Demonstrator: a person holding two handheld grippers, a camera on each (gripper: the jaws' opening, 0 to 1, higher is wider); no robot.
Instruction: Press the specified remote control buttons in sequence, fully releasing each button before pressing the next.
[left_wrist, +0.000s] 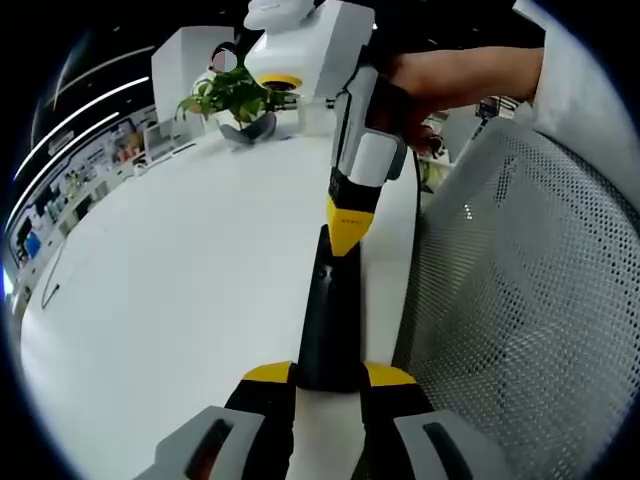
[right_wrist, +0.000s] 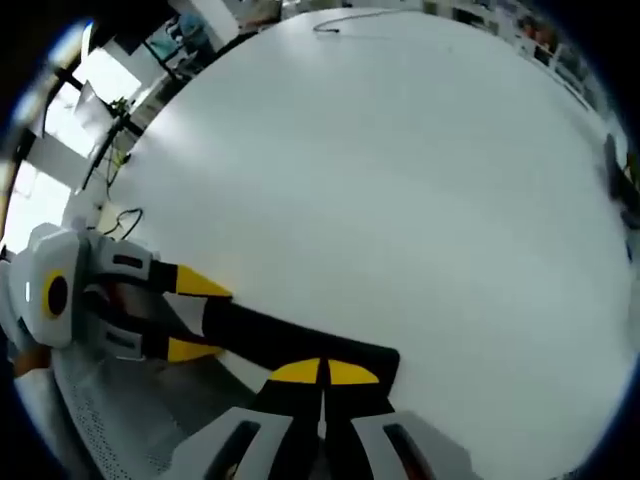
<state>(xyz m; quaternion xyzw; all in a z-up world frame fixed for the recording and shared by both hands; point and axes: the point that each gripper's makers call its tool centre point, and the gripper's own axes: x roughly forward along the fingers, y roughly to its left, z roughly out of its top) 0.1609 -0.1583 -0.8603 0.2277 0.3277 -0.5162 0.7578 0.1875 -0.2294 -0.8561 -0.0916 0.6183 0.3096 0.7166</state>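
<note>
A long black remote control (left_wrist: 330, 300) lies near the right edge of the white table (left_wrist: 180, 260). My left gripper (left_wrist: 330, 375) is shut on its near end, one yellow tip on each side. My right gripper (left_wrist: 350, 228), held by a hand, comes down from above with its yellow tips together on the remote's far end. In the right gripper view, my right gripper (right_wrist: 324, 372) is shut, its tips resting on the remote (right_wrist: 290, 342). There the left gripper (right_wrist: 195, 316) clamps the remote's other end from the left.
A grey mesh chair (left_wrist: 520, 300) stands just past the table's right edge. A potted plant (left_wrist: 232, 95) and a white machine (left_wrist: 305, 45) sit at the far end. A thin cable (right_wrist: 345, 20) lies far across the table (right_wrist: 380, 180).
</note>
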